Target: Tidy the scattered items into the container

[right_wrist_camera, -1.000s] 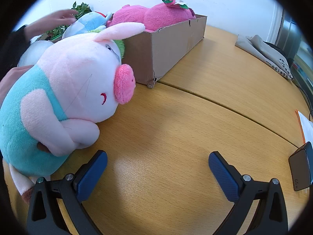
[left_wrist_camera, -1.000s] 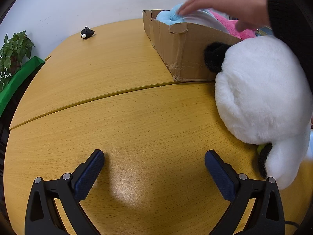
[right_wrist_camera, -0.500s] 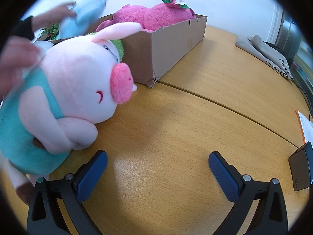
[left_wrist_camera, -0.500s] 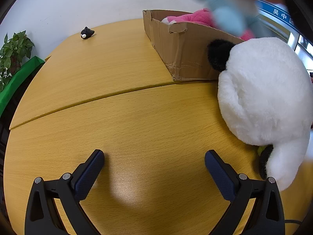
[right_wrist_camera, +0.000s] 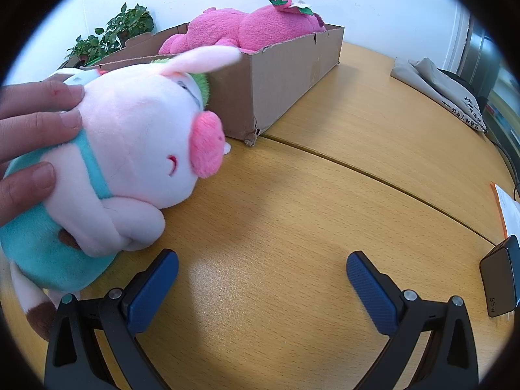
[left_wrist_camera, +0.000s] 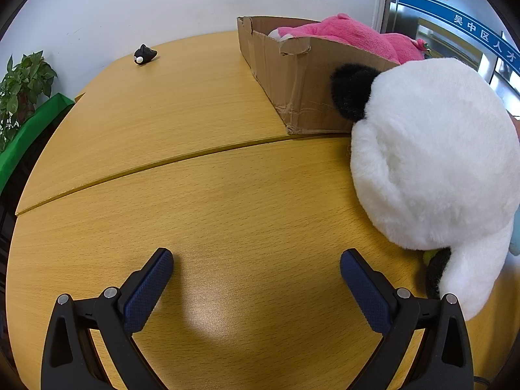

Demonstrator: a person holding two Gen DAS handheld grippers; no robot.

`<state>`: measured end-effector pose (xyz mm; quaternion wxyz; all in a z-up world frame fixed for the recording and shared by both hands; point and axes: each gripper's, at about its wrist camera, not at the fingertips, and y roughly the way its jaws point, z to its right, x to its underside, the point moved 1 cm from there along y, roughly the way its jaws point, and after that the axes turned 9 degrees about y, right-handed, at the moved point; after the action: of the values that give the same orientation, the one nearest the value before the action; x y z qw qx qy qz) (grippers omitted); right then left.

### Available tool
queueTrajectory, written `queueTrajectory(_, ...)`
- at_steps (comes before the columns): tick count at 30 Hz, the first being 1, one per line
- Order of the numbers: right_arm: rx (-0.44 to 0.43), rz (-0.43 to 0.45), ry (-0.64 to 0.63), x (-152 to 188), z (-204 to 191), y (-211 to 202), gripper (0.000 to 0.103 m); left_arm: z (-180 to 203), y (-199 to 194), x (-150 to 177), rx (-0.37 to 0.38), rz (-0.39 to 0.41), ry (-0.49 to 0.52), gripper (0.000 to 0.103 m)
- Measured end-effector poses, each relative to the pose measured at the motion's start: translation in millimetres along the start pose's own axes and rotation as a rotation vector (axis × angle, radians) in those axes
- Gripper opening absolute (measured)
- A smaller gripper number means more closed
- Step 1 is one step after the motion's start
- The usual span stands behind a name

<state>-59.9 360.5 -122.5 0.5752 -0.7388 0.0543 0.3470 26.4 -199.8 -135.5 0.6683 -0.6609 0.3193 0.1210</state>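
A cardboard box (left_wrist_camera: 292, 78) (right_wrist_camera: 279, 78) stands on the wooden table with a bright pink plush (left_wrist_camera: 351, 35) (right_wrist_camera: 253, 29) lying in it. A big white panda plush (left_wrist_camera: 435, 162) leans against the box's near wall, right of my left gripper (left_wrist_camera: 256, 260), which is open over bare wood. In the right wrist view a pale pink pig plush in a teal outfit (right_wrist_camera: 130, 152) lies in front of the box, a person's hand (right_wrist_camera: 29, 136) resting on its back. My right gripper (right_wrist_camera: 261, 263) is open and empty, its left finger close to the pig's arm.
A small black toy (left_wrist_camera: 144, 54) sits at the table's far left. Potted plants (left_wrist_camera: 19, 87) (right_wrist_camera: 110, 35) stand beyond the edge. Grey folded cloth (right_wrist_camera: 438, 87), a black charger block (right_wrist_camera: 499, 279) and papers (right_wrist_camera: 508, 208) lie on the right side. Bare wood lies between the grippers and the box.
A person's hand lifted a light blue plush out of the box and away. The hand now rests on the pig, which shifted slightly. Both grippers stayed still and open.
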Motion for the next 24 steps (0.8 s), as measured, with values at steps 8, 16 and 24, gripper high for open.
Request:
queueTrajectory(8,0.000,0.000,0.000,0.8,-0.5,-0.4,0.103,0.4,-0.4,0.5,0.000,0.000,0.000,0.103)
queueTrajectory(16,0.000,0.000,0.000,1.0,-0.7,-0.7,0.103,-0.3,0.2,0.4,0.000,0.000,0.000,0.103)
queueTrajectory(24,0.000,0.000,0.000,1.1,-1.1,-0.6,0.103,-0.9,1.1,-0.1,0.000,0.000,0.000,0.103)
